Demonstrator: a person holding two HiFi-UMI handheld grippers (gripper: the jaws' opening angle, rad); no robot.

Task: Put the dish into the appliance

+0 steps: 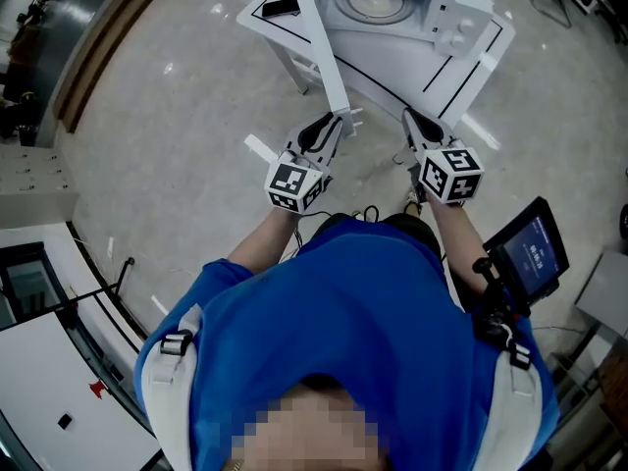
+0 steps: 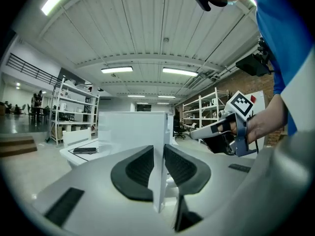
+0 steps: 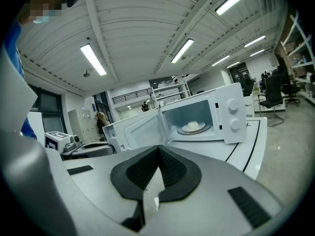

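A white microwave (image 1: 437, 23) stands on a white table (image 1: 481, 67) with its door (image 1: 324, 57) swung open toward me. Inside, a pale dish (image 3: 193, 127) rests on the turntable, and the same dish (image 1: 373, 3) shows from above in the head view. My left gripper (image 1: 343, 121) is shut on the door's free edge. In the left gripper view the white door panel (image 2: 135, 132) stands upright between the dark pads (image 2: 140, 168). My right gripper (image 1: 412, 118) hangs in front of the table, shut and empty, its pads (image 3: 170, 168) meeting at the tips and facing the open oven (image 3: 206, 122).
A black phone (image 1: 281, 8) lies on the table's left corner, left of the microwave. A black screen on a mount (image 1: 530, 248) sits close by my right arm. Metal shelving (image 2: 74, 112) and a white cabinet (image 1: 49, 361) stand around the pale floor (image 1: 177, 145).
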